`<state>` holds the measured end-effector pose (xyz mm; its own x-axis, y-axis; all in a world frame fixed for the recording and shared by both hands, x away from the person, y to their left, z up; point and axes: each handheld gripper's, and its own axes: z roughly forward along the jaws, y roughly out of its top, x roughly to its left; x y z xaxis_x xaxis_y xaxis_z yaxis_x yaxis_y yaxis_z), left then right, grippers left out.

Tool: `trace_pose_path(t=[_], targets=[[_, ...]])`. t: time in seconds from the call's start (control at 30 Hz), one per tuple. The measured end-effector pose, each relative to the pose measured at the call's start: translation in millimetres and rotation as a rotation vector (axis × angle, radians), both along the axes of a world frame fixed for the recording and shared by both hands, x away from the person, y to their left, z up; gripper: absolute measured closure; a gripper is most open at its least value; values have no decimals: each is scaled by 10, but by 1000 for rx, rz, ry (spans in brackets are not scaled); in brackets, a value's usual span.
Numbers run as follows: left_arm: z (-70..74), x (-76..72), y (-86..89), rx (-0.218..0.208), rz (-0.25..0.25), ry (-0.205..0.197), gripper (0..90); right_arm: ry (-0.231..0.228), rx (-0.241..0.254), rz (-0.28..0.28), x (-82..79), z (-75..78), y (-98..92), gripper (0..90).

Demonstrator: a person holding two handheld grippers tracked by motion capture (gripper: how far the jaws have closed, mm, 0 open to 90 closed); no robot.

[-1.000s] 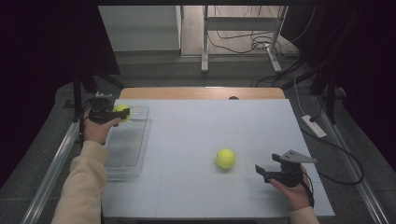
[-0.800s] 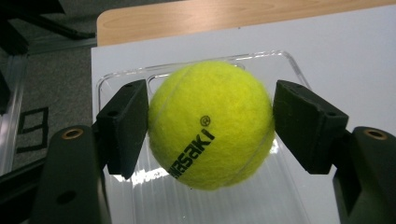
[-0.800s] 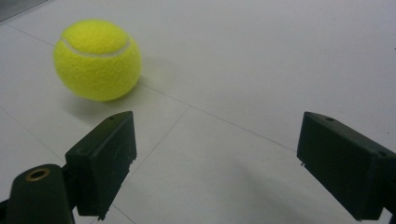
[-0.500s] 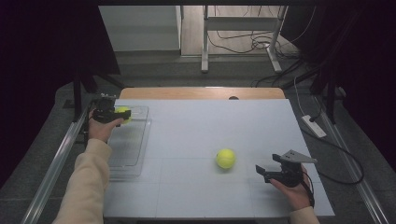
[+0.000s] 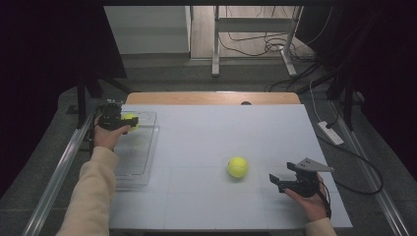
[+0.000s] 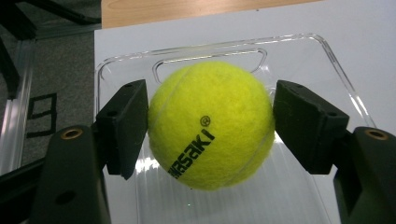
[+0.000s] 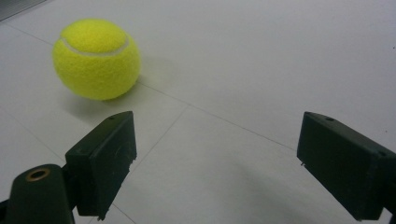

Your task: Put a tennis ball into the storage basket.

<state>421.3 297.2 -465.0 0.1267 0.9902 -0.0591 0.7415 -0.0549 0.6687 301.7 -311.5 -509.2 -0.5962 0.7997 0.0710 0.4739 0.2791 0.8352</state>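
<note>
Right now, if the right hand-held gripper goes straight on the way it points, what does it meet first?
Likely bare table. The right hand-held gripper stands open and empty, and the loose tennis ball lies left of its line. It might clip the ball's edge, since depth is unclear.

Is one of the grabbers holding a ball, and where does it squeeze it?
Yes. The left gripper holds a yellow tennis ball by its two opposite sides, over the clear tray. The right gripper is open and holds nothing.

I'm seeing the tray [image 5: 140,162] lying at the tabletop's [image 5: 211,142] left edge, one ball [image 6: 210,123] seemingly above its far end, another ball [image 5: 237,166] sitting right of centre.
</note>
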Motion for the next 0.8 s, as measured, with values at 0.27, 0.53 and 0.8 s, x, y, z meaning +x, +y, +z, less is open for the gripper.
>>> trace_pose_path(t=[0.27,0.53,0.8], targets=[[21,-43,37,-37,65,-64,155,6,-4,8,1,-7,5,117],[82,-129,60,-103,16,-66,132,8,-7,9,0,-9,10,117],[168,-283,32,-152,-72,-94,136,8,-8,7,1,-10,7,117]])
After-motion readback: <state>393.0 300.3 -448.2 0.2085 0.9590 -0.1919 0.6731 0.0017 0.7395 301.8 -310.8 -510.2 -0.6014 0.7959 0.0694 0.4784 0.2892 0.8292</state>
